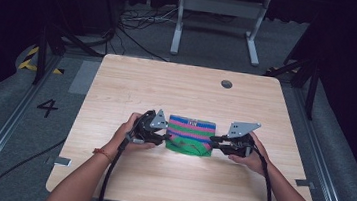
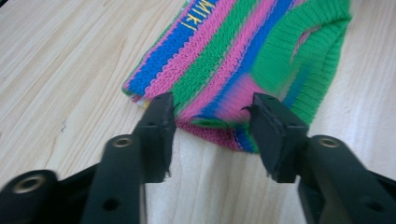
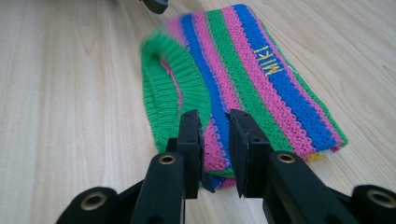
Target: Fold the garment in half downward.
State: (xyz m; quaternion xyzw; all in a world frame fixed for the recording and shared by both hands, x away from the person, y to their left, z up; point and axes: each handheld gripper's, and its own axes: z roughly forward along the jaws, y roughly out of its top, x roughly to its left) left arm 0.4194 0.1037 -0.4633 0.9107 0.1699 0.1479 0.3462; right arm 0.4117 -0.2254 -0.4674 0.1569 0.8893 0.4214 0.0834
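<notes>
Striped knit piece [image 1: 191, 135] lengthwise left-right; left tool [image 2: 212, 122] spread; right tool [image 3: 215, 133] pinching its end.

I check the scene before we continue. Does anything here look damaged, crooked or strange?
Nothing looks damaged. The striped knit piece lies flat on the table. Its green ribbed band is folded up over the stripes, which looks slightly untidy. The left claw is open at one end; the right claw pinches the other.
</notes>
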